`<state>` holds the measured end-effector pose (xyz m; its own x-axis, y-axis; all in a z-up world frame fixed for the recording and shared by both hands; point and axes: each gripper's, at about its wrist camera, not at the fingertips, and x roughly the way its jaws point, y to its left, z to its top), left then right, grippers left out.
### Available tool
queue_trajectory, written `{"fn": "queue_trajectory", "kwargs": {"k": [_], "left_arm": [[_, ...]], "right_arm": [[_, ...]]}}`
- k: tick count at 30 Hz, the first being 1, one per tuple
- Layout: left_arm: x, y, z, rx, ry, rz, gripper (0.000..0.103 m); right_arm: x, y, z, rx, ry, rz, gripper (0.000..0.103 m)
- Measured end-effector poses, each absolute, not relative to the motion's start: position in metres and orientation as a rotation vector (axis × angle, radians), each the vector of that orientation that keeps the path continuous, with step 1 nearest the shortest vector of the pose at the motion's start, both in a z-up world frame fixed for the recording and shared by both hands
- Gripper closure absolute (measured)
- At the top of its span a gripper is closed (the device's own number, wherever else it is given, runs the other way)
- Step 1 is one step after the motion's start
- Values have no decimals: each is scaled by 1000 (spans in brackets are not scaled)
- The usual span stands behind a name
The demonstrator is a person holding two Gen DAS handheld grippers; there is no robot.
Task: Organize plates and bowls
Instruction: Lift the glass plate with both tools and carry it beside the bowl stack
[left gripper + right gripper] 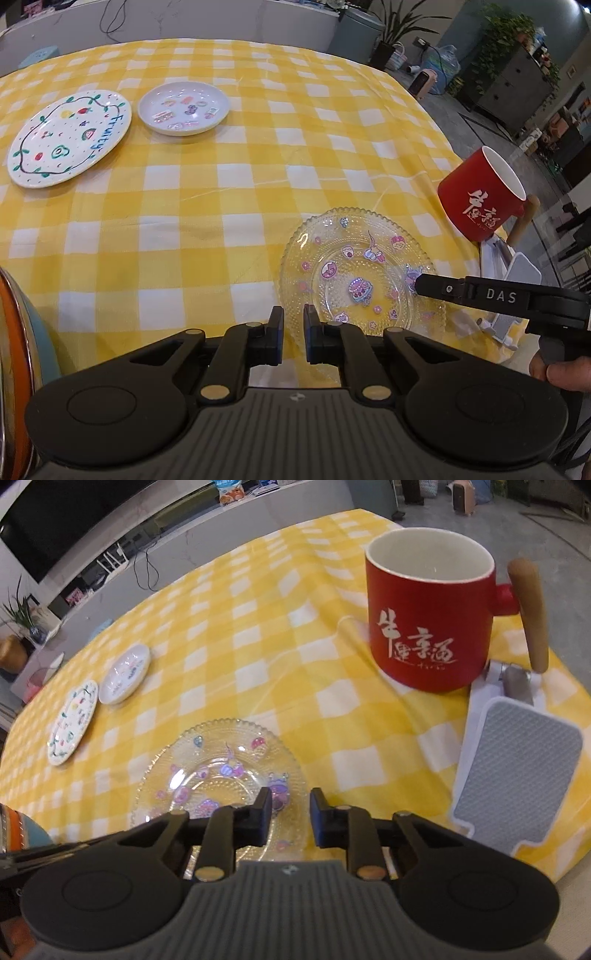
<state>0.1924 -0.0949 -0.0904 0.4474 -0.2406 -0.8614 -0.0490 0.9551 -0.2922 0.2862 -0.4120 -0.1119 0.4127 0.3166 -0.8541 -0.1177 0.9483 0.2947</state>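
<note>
On the checked cloth (pixel 221 206) lie three plates, one glass plate (pixel 362 273), one red mug (pixel 432 627); both jaws open, empty.

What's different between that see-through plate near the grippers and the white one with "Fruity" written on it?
The glass plate is clear, with a beaded, scalloped rim and pastel cartoon stickers; the Fruity plate is opaque white with a smooth rim, a painted vine and fruit. The glass plate lies close to both grippers, beside the red mug; the Fruity plate sits farther off, next to a small white dish. Both are round and lie flat on the checked cloth.
</note>
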Motion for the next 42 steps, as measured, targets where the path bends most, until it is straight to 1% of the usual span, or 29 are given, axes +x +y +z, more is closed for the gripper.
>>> {"fn": "queue_trajectory", "kwargs": {"k": [2,3,4,5,7,8,11,15,18,19,20,21,26,30,31,35,41,42], "left_arm": [[192,-94,-89,-306,1103,-125,92],[192,-92,-87,-318,1099,-128,96],[192,-91,-84,-343,1090,-156,103],[191,-90,-81,-386,1090,-209,102],[190,-93,-74,-424,1097,-253,102],[189,-98,-71,-394,1097,-239,102],[184,-106,-67,-294,1066,-192,102],[183,-97,-70,-275,1086,-79,101],[181,-83,-76,-290,1079,-26,100],[181,-80,-78,-308,1080,-19,99],[179,-76,-80,-326,1081,-18,99],[178,-73,-81,-342,1083,-22,98],[176,-66,-92,-407,1093,-39,98],[176,-56,-102,-512,1095,-38,95],[176,-55,-104,-519,1098,-41,93],[176,-57,-104,-503,1095,-26,88],[174,-57,-105,-506,1086,-23,87],[174,-57,-106,-518,1083,-26,90]], "right_arm": [[287,-410,-112,190,1114,275,86],[287,-410,-112,190,1113,274,86],[287,-410,-112,195,1112,274,88],[287,-410,-111,204,1110,282,91],[287,-410,-108,248,1106,321,94],[286,-408,-107,253,1105,339,98],[286,-400,-110,205,1114,333,102],[287,-402,-112,220,1116,335,101],[288,-401,-114,221,1123,341,99],[289,-401,-115,225,1129,345,97],[289,-401,-117,229,1138,352,90],[290,-401,-119,237,1151,357,87],[290,-412,-122,309,1155,366,90],[289,-413,-122,302,1150,374,92],[289,-412,-121,296,1147,377,94],[289,-411,-121,299,1146,375,94],[289,-410,-122,295,1142,375,93],[289,-410,-122,293,1142,375,93]]}}
